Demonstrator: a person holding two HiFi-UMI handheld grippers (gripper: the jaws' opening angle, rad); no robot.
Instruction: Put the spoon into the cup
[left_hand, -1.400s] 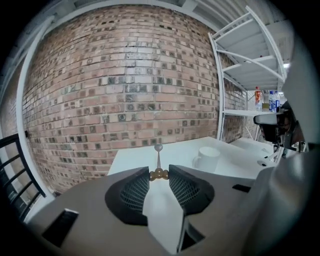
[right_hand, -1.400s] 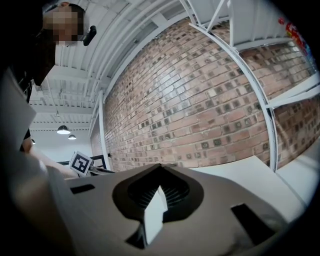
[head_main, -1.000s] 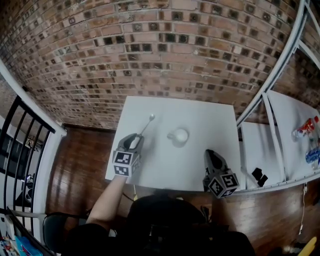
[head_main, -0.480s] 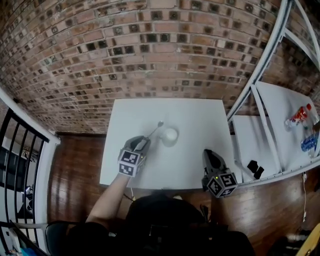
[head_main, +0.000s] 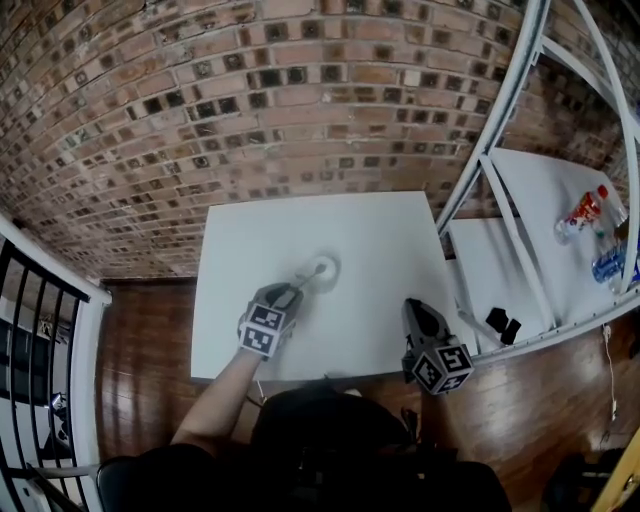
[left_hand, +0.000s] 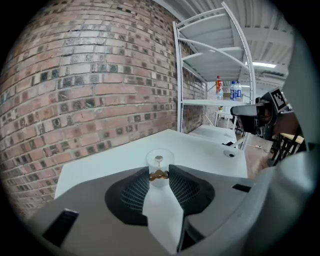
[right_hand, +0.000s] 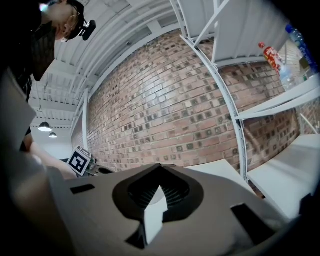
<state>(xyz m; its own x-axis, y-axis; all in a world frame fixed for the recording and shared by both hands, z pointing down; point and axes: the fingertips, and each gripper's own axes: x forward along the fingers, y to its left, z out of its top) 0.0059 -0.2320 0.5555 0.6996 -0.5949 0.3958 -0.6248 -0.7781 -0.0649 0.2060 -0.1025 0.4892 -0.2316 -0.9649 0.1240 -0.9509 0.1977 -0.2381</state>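
Note:
A small clear cup (head_main: 328, 263) (left_hand: 160, 181) stands upright near the middle of the white table (head_main: 250, 250). My left gripper (head_main: 289, 293) (left_hand: 159, 173) is shut on the spoon (head_main: 309, 277), gripping its handle at a brown beaded part (left_hand: 158, 175). The spoon points away from me, and its bowl (left_hand: 159, 159) is at the cup's mouth; whether it touches the cup I cannot tell. My right gripper (head_main: 416, 307) (right_hand: 159, 186) hovers at the table's near right edge, apart from the cup, with its jaws together and nothing in them.
A white metal shelf rack (head_main: 500, 180) stands to the right of the table, with bottles (head_main: 585, 212) and small black objects (head_main: 500, 322) on it. A brick wall (head_main: 250, 100) runs behind the table. A black railing (head_main: 40, 300) is at the left.
My left gripper has carried the spoon to the right and down, from beside the cup to the cup's mouth. The right gripper has shifted only a little.

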